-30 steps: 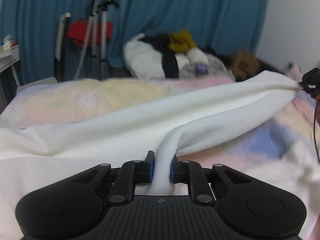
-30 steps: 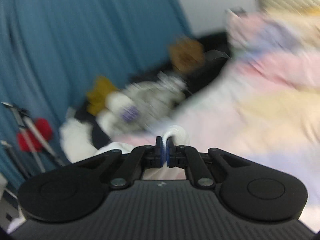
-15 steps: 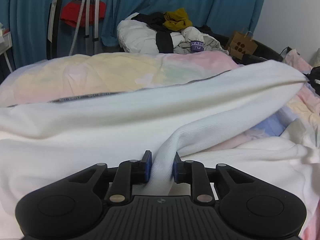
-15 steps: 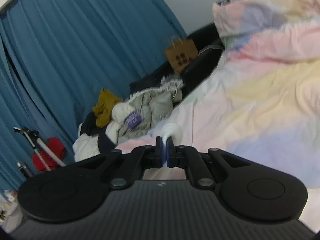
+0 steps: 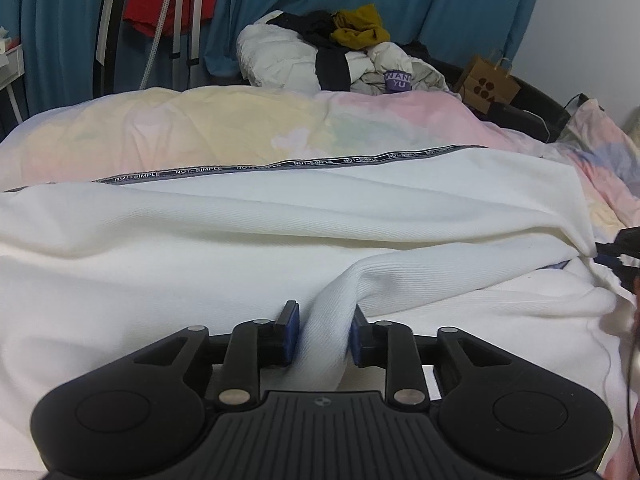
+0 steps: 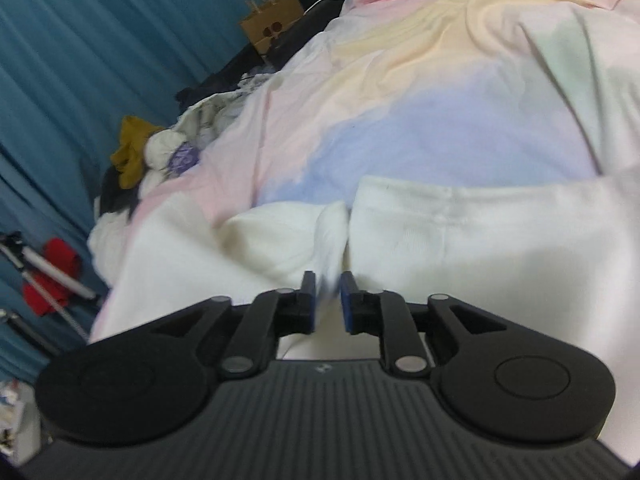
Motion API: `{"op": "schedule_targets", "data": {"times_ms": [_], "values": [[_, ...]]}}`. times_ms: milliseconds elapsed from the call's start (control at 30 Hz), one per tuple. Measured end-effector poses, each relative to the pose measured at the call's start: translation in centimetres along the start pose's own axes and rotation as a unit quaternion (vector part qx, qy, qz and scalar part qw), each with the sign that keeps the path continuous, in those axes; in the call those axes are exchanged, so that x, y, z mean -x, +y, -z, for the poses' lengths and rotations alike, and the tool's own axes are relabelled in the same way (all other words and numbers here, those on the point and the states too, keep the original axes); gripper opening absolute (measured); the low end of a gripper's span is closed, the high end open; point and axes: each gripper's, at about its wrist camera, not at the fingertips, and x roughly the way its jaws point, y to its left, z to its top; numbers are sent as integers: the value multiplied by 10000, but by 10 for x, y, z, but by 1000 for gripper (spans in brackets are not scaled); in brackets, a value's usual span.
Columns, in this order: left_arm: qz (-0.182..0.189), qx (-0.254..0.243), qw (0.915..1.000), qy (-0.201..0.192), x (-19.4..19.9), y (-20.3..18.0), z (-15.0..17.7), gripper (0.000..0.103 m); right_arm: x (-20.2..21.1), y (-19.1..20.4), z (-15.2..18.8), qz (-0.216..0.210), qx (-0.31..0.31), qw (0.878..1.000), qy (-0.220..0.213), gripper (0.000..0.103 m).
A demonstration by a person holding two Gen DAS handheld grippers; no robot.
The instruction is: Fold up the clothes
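A white ribbed garment point(image 5: 280, 232) lies spread across the bed, its far edge trimmed with a dark lettered band point(image 5: 304, 162). My left gripper point(image 5: 322, 334) has its jaws parted, and a rolled fold of the white cloth runs loosely between the pads. My right gripper point(image 6: 328, 300) is low over the same white garment point(image 6: 460, 232); its jaws are parted with a blurred tuft of white cloth between them. The right gripper also shows at the right edge of the left wrist view point(image 5: 618, 248), at the garment's corner.
A pastel duvet point(image 5: 224, 128) covers the bed. A heap of clothes point(image 5: 340, 56) and a brown paper bag point(image 5: 486, 84) sit behind it. A tripod point(image 5: 184, 20) with red cloth stands by the blue curtain point(image 5: 440, 0).
Both grippers came down with the garment, laying it flat on the bed. Both sets of jaws, clamped on cloth before, have opened. The right view swung from the curtain down to the bed.
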Motion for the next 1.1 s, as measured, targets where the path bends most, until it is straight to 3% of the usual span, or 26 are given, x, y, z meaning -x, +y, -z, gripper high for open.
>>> {"op": "schedule_targets", "data": {"times_ms": [67, 167, 233, 333, 467, 600, 767, 867, 967, 1033, 1067, 1100], "values": [[18, -64, 9999, -96, 5, -3, 0, 51, 21, 4, 4, -145, 64, 9999, 25, 50], [103, -152, 9993, -322, 19, -11, -2, 66, 55, 8, 17, -190, 201, 9996, -83, 67], [204, -184, 9985, -472, 28, -18, -4, 88, 66, 12, 20, -144, 394, 9991, -63, 69], [444, -150, 9970, -611, 30, -37, -16, 92, 63, 15, 19, -67, 648, 9979, -52, 69], [822, -238, 9948, -552, 9, -84, -45, 100, 55, 7, 18, 15, 497, 9987, -61, 69], [1126, -819, 9892, -466, -38, -170, -97, 100, 55, -3, 11, -20, 348, 9992, -205, 69], [1483, -1677, 9745, -179, -123, -303, -160, 100, 51, -18, 2, 188, 250, 9977, -595, 69], [1434, -1751, 9740, 100, -180, -362, -188, 100, 40, -29, 0, 178, 128, 9986, -477, 69], [1006, -1706, 9784, 584, -239, -397, -206, 90, 31, -37, -1, 193, 37, 9989, -420, 69], [579, -1771, 9752, 1194, -275, -406, -207, 57, 27, -42, -3, 201, -19, 9989, -428, 69], [427, -1783, 9728, 1416, -286, -407, -206, 49, 25, -43, -3, 198, -32, 9989, -433, 69], [380, -1931, 9704, 1399, -288, -411, -205, 33, 24, -44, -3, 189, -42, 9988, -439, 69]]}}
